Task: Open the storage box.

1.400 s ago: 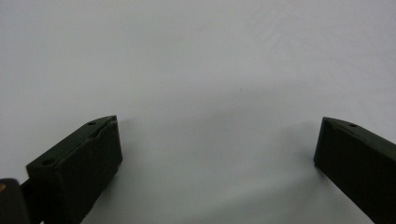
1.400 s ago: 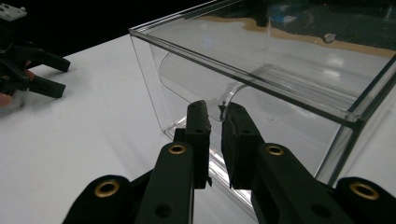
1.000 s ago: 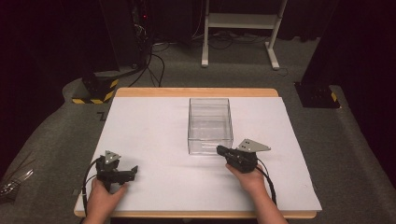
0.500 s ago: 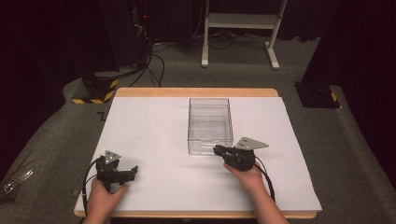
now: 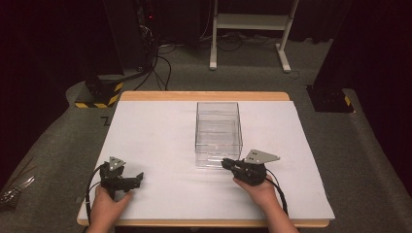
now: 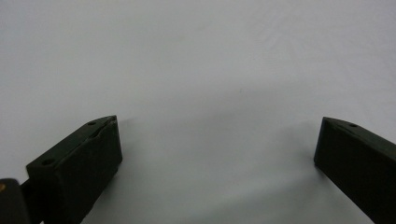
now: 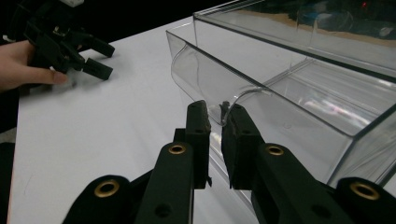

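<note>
Grippers number two, one in each of the person's hands, both low over a white sheet [image 5: 160, 136] that covers a wooden table [image 5: 204, 95]. One clear box [image 5: 218, 132] stands on the sheet, near the middle and slightly right, its long side running near to far. It has a drawer [image 7: 261, 100] of the same clear plastic, with a curved front lip and a small handle tab on the near face.

The right gripper [image 5: 227, 164] sits at the near end of the box, its hand [image 5: 257, 190] behind it and a grey three-cornered plate on top. In the right gripper view its jaws stand close together, with only a thin gap between them, and their tips [image 7: 215, 113] meet the drawer's tab; the tab's edge appears to lie in that gap, though whether it is truly pinched I cannot tell.

The left gripper [image 5: 137, 178] rests near the sheet's near-left corner, well apart from the box, held by the left hand [image 5: 108, 206]. Its jaws are wide apart in the left gripper view, with bare white sheet between them [image 6: 217, 135] and nothing held. One cable trails from each gripper toward the near edge.

Beyond the table, on grey carpet, stand a yellow-and-black striped block [image 5: 99, 92] at far left and a white frame [image 5: 252, 29].
</note>
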Available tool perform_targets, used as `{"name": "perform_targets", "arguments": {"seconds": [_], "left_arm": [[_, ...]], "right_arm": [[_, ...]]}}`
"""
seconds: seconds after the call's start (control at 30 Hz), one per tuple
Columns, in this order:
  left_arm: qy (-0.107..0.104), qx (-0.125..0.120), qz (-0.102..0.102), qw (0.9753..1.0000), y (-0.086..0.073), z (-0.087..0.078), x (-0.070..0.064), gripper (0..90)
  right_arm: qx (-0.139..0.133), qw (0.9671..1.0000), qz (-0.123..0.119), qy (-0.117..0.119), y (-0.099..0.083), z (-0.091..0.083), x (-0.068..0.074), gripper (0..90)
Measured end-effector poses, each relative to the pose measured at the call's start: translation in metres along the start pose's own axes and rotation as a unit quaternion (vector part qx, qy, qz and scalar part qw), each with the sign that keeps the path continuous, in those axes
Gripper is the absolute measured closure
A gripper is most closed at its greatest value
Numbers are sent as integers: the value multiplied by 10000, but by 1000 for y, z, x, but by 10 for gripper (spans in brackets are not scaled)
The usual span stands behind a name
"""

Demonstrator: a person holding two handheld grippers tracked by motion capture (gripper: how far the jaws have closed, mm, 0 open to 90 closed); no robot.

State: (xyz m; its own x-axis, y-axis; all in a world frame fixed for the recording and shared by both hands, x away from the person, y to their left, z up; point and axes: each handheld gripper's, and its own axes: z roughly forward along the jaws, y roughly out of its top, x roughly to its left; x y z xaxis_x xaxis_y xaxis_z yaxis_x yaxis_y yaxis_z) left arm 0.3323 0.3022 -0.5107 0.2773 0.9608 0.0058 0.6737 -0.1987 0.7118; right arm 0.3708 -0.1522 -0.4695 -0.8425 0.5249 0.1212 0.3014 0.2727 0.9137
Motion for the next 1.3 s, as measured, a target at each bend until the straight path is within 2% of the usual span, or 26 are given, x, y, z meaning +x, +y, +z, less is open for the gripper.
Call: {"name": "perform_targets", "arguments": {"seconds": [0.77, 1.3], "left_arm": [[1, -11, -3, 10000, 0, 0, 0, 8], [1, -12, -4, 10000, 0, 0, 0, 9]], "right_arm": [[74, 9996, -23, 272, -13, -20, 27, 828], [144, 9987, -82, 488, -23, -35, 41, 830]]}}
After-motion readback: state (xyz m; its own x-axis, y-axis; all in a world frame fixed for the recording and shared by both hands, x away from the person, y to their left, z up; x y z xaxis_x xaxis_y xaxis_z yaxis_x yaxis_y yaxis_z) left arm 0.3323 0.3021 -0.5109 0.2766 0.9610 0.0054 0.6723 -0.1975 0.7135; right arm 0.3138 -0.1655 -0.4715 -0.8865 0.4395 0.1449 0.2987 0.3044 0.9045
